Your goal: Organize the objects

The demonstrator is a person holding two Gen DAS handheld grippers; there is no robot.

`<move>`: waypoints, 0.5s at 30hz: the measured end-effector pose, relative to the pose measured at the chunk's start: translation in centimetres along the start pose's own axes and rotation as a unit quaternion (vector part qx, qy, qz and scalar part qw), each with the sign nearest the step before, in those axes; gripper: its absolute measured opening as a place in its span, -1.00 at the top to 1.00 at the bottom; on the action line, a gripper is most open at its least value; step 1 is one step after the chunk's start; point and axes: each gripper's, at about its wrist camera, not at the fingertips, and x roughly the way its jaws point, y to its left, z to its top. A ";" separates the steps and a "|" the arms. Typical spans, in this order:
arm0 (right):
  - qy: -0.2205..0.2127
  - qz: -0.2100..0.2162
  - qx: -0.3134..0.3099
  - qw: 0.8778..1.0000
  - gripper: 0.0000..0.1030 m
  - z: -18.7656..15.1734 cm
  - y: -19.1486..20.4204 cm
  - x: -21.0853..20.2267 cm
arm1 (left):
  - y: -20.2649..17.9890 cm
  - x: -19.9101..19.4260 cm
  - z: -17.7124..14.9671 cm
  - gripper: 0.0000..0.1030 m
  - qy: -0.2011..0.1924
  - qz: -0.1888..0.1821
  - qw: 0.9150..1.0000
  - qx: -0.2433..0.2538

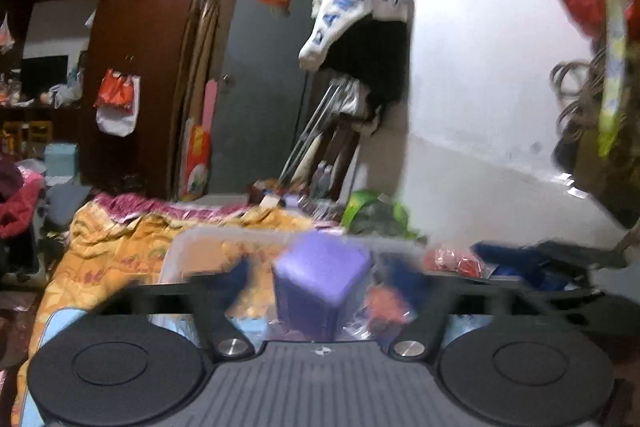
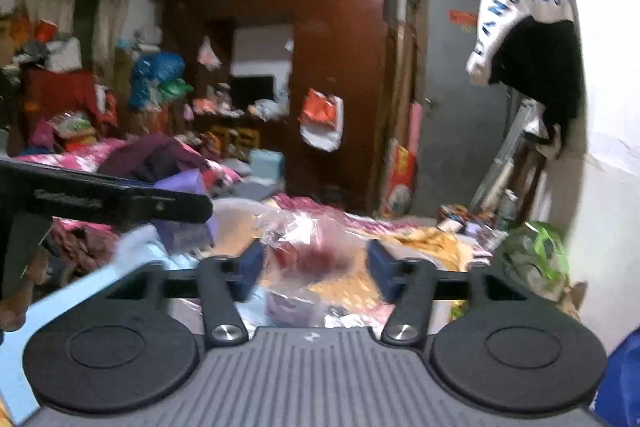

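Your left gripper [image 1: 324, 275] has its jaws wide; the purple box [image 1: 320, 283] sits tilted between the fingers, touching neither pad as far as the blur shows, above the clear bin [image 1: 208, 239] on the orange quilt [image 1: 120, 243]. Your right gripper [image 2: 316, 267] also stands wide, with the clear plastic bag [image 2: 312, 239] of red contents loose between its pads.

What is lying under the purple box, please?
Under the purple box a clear plastic bin shows, resting on the orange quilt. The bin's contents are blurred and partly covered by the box.
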 end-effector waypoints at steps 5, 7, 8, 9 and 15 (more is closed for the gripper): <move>-0.038 0.021 0.042 0.998 -1.00 -3.0 -0.8 -4.9 | 1.0 -4.7 -3.1 -0.93 -0.049 -0.009 0.999 -0.013; -0.051 0.022 0.070 0.996 -1.00 -4.7 -1.2 -6.5 | 0.8 -7.0 -5.3 -0.93 -0.065 -0.009 0.998 -0.016; -0.044 0.033 0.087 0.995 -1.00 -5.8 -1.3 -7.1 | 0.6 -8.0 -6.6 -0.93 -0.068 -0.007 0.998 -0.016; -0.025 0.055 0.103 0.993 -1.00 -7.1 -1.5 -7.2 | 0.2 -8.6 -7.7 -0.93 -0.069 -0.010 0.997 -0.012; 0.047 0.084 0.158 0.983 -0.92 -12.1 -1.0 -4.4 | -3.1 -8.5 -13.3 -0.75 -0.052 -0.015 0.998 0.036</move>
